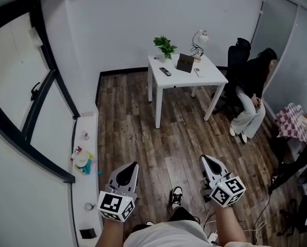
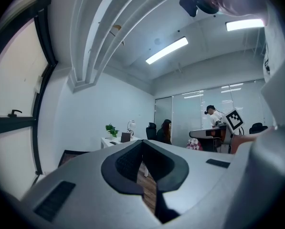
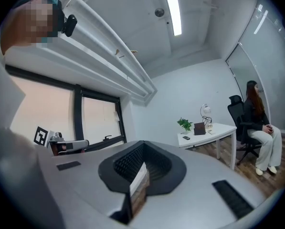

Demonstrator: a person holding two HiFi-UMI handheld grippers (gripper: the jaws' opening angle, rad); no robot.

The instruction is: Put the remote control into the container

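A black remote control lies on the left part of a white table at the far side of the room. Behind it stands a dark box-like container. Both grippers hang low over the wooden floor, far from the table and close to my body. My left gripper and my right gripper are shut with nothing in them. In the right gripper view the remote control and the container show small beyond the shut right gripper. The left gripper points towards the table.
A potted plant and a lamp also stand on the table. A person sits on an office chair right of it. A white sill along the left wall carries several small items. Cables and bags lie at the right edge.
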